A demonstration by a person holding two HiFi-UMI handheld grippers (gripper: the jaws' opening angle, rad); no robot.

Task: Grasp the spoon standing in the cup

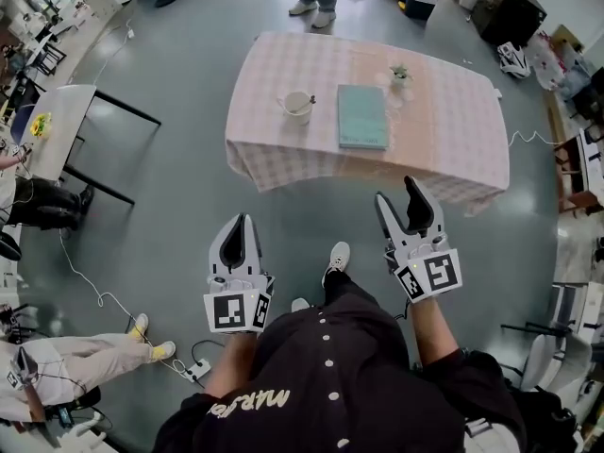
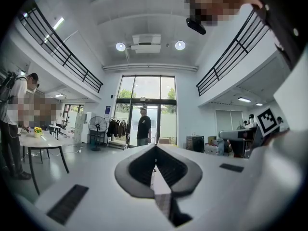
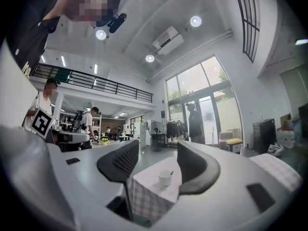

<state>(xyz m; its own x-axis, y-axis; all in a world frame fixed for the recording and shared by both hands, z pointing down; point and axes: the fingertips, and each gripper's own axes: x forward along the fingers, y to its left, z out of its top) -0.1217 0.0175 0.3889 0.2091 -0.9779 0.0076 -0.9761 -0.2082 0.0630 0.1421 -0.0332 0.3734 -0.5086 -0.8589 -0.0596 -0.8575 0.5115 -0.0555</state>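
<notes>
Low in the head view, the left tongs are pressing together on nothing while the right tongs are standing spread, both well short of the bench. Farther up, left of centre, the cup is sitting with the spoon tipping rightward in it, and it is showing between the right jaws.

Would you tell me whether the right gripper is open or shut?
Open: the jaws of the right gripper stand apart, and the cup shows through the empty gap between them.
</notes>
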